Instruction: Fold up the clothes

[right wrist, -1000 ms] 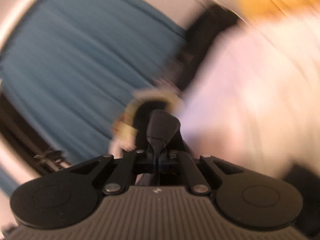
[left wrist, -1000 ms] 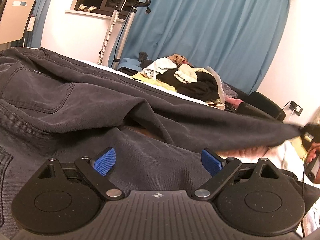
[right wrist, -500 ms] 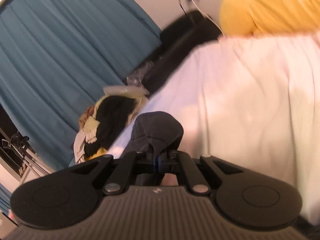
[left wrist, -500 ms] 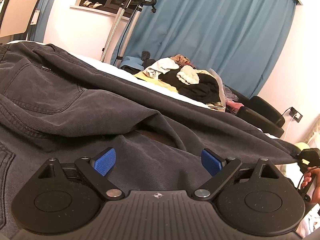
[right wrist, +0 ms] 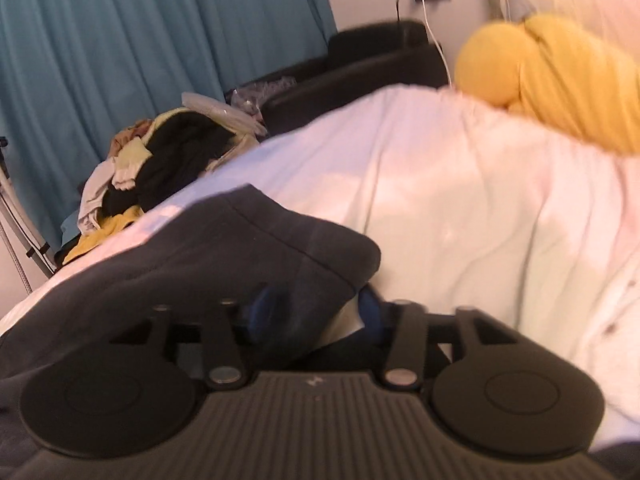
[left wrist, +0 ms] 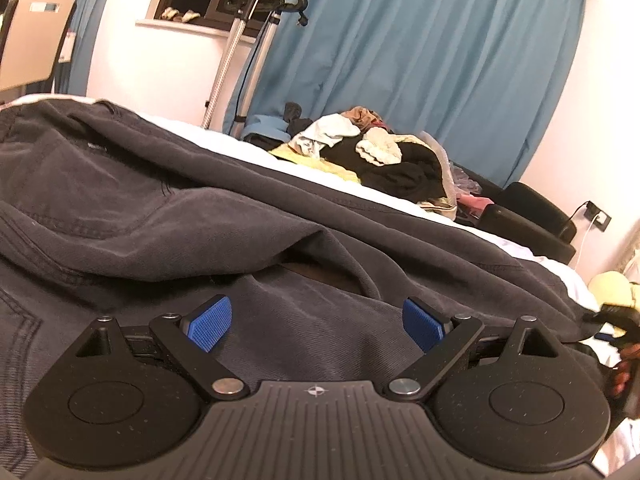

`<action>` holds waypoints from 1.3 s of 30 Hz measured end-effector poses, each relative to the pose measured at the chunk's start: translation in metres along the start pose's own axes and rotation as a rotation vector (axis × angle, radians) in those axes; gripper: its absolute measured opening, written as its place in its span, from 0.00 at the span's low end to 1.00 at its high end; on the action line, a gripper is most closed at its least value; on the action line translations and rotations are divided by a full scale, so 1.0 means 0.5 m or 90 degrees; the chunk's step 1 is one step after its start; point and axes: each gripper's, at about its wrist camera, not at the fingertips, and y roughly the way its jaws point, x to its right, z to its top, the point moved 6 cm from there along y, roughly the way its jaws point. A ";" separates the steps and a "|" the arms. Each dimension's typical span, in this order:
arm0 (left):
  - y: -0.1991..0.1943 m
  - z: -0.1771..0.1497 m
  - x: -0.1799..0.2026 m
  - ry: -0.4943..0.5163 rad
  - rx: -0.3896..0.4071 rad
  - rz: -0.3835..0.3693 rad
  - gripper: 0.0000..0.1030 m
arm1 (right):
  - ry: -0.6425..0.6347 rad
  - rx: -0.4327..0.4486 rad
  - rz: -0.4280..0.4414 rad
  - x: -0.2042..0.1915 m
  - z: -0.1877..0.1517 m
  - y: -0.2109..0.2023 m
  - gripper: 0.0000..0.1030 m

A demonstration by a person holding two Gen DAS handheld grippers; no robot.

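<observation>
The dark grey denim trousers [left wrist: 208, 216] lie spread on the white bed sheet [right wrist: 460, 208]. The left gripper [left wrist: 318, 324] hovers just above them with its blue pads wide apart, holding nothing. The right gripper [right wrist: 316, 312] is opening; the trouser leg hem [right wrist: 280, 248] lies between its fingers, draped over the left one.

no readable text anywhere; the small tag on the dark trousers [left wrist: 93, 145] seems too blurred.
</observation>
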 end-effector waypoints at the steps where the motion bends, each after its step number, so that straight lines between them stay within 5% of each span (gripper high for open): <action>1: -0.004 0.001 0.002 0.001 0.002 0.002 0.91 | 0.012 0.007 0.004 -0.007 0.003 -0.019 0.50; 4: -0.019 0.015 -0.003 -0.005 0.010 0.008 0.91 | 0.067 0.022 0.042 -0.042 0.017 -0.073 0.52; 7: -0.033 0.058 -0.031 -0.010 0.001 0.030 0.91 | 0.096 0.011 0.141 -0.118 0.009 -0.124 0.54; 12: -0.059 0.196 -0.173 -0.015 0.018 0.110 0.91 | 0.028 -0.051 0.261 -0.280 -0.104 -0.186 0.58; 20: 0.010 0.350 -0.500 0.201 0.013 0.335 0.91 | -0.056 -0.182 0.310 -0.424 -0.243 -0.123 0.58; 24: 0.106 0.354 -0.565 0.240 -0.079 0.285 0.91 | -0.024 -0.198 0.318 -0.444 -0.242 -0.099 0.59; 29: 0.215 0.336 -0.624 0.210 -0.152 0.308 0.90 | -0.023 -0.207 0.321 -0.471 -0.243 -0.089 0.60; 32: 0.232 0.330 -0.614 0.209 -0.142 0.295 0.63 | -0.032 -0.206 0.315 -0.481 -0.252 -0.086 0.61; 39: 0.188 0.394 -0.556 0.245 -0.084 0.331 0.52 | -0.067 -0.200 0.333 -0.504 -0.264 -0.097 0.61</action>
